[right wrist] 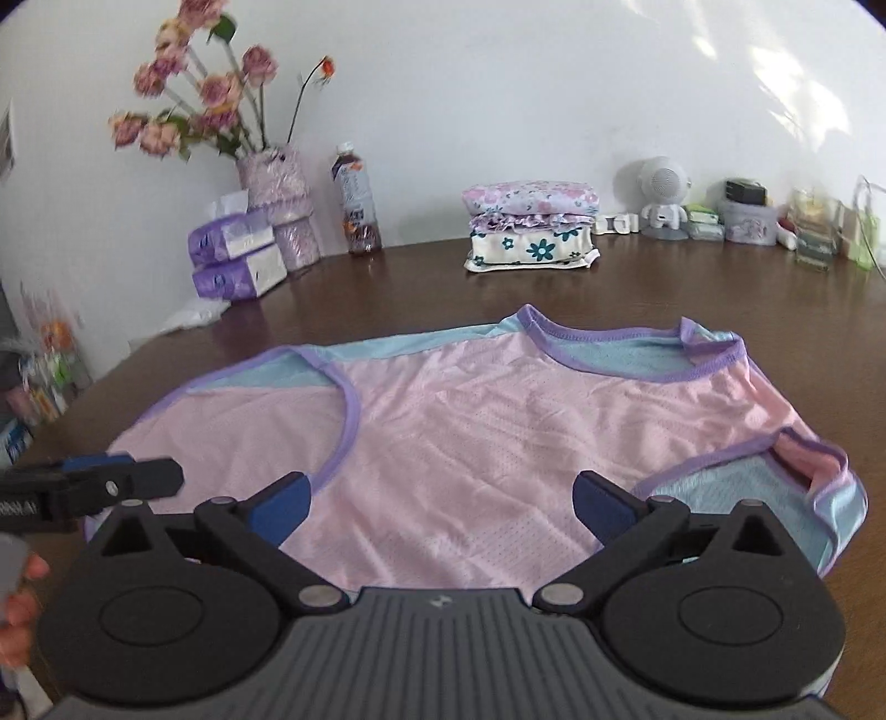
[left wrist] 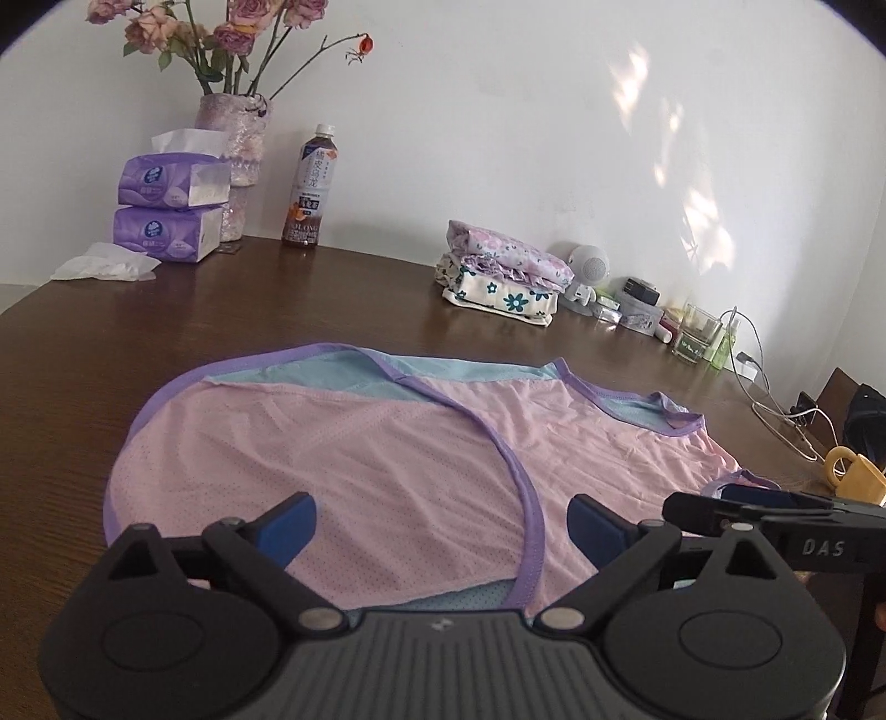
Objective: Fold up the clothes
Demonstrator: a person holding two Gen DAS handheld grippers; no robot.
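Pink top's [right wrist: 470,443] near hem behind gripper body, flowers [left wrist: 232,22] cropped above, shelf clutter [right wrist: 39,354] blurred

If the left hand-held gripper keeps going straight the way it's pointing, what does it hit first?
Most likely the pink garment: the left hand-held gripper, jaws open, points forward just over its near part and purple trim. Depth is unclear; if it clears the fabric, the wooden table lies beyond.

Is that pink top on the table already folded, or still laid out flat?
Mostly spread out. The pink top lies flat across the table, neckline and armholes showing; only its left side is turned over.
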